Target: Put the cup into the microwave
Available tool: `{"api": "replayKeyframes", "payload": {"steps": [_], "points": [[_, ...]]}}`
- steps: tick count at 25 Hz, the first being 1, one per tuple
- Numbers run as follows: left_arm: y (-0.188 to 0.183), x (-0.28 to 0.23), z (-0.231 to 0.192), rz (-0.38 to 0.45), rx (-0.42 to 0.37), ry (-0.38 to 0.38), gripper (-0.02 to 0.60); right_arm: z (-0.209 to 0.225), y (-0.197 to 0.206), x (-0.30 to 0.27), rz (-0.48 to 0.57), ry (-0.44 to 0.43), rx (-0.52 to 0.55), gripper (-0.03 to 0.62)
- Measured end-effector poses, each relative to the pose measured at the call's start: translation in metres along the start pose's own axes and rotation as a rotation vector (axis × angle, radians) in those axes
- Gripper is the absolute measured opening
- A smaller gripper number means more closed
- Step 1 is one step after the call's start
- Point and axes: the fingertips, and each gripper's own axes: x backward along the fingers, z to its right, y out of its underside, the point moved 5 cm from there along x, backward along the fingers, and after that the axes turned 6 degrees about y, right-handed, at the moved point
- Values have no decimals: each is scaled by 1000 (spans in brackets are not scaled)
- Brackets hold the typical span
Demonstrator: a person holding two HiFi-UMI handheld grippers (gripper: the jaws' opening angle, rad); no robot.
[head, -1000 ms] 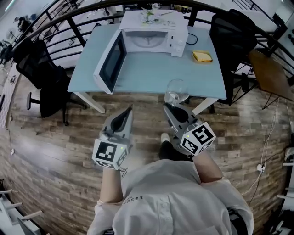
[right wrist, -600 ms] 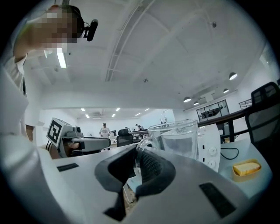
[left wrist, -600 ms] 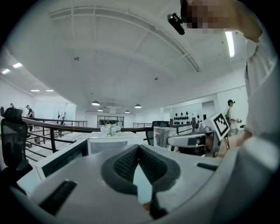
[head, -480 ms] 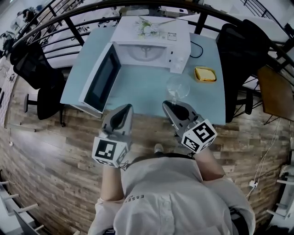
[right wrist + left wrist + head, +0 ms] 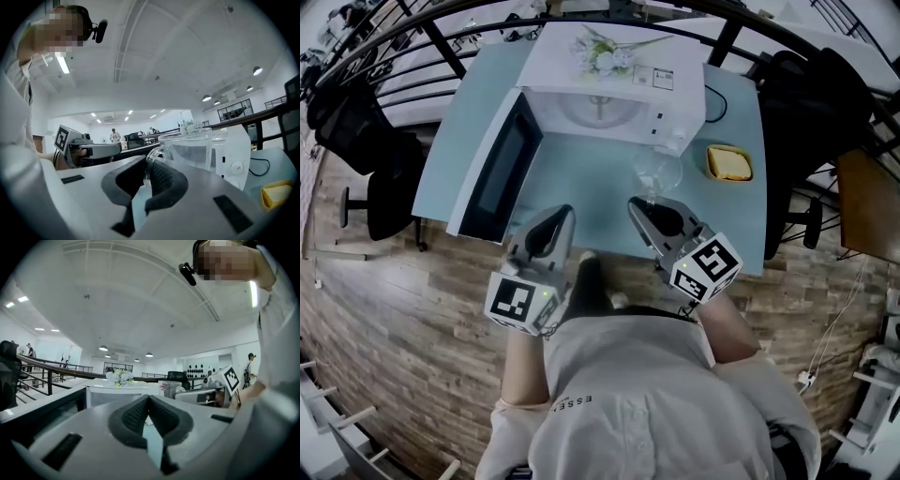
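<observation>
White shirt [image 5: 637, 412] in the foreground, a person stands at a pale blue tabletop [image 5: 581, 202] holding a gripper in each hand, both reaching level over its near edge. The left gripper [image 5: 562, 214] has its jaws pressed together with nothing between them. The right gripper [image 5: 642, 204] has its jaws pinching the handle of a clear glass cup [image 5: 656, 172], carried upright above the tabletop just in front of the control panel of a white microwave [image 5: 661, 117] and outside its cavity. The microwave door [image 5: 495, 171] is swung wide open to the left, showing the pale interior. A small dish with something yellow [image 5: 729, 162] sits on the tabletop to the right of the microwave, and a spray of pale flowers [image 5: 605, 54] lies on its top. Black chairs [image 5: 370, 150] and a dark railing [image 5: 422, 42] stand beyond.
</observation>
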Motion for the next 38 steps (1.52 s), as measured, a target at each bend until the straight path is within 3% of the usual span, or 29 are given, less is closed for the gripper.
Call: {"api": "replayKeyframes", "payload": {"steps": [7,12,17,27,38], "points": [[18,-39,-53,-56,-15,39,0,32,18,-58,-38,-22,-7,21],[23,-65,-86,-11,-11,82,0,59,35,-103,-67,-19,2,21],[34,-81,-111,-9,26,74,0,86,50,-144,-109,-25,-3,21],[63,-109,-144,-83,53,55,0,123,84,-214,-131,-10,-43,21],[74,-117,-162,-94,70,54,0,145,97,-266,-115,16,-61,21]]}}
